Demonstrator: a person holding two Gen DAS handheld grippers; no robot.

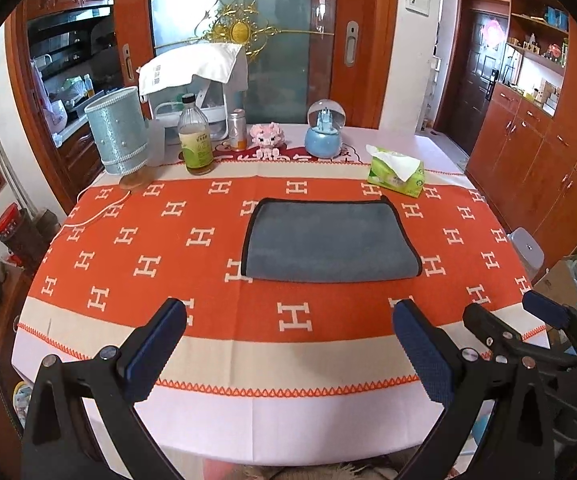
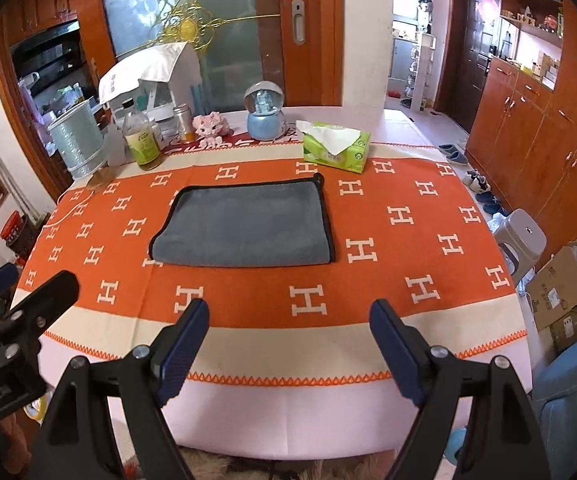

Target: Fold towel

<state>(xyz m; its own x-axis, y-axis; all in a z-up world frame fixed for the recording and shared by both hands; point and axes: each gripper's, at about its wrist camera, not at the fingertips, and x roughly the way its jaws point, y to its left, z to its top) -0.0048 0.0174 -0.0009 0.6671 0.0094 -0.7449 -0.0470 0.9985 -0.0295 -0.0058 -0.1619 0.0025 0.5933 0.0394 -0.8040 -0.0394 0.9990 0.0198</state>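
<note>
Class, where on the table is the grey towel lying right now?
In both wrist views the grey towel lies flat on the orange H-patterned tablecloth, mid-table, beyond both open grippers, with the green tissue pack just behind its far right corner.

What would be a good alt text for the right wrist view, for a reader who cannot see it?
A grey towel, folded flat, lies on an orange tablecloth patterned with white H shapes. The open right gripper hovers empty at the near table edge. Behind the towel stand a green tissue pack and a snow globe.

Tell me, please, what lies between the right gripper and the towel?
Only bare orange tablecloth lies between the right gripper and the towel, as the right wrist view shows.
</note>
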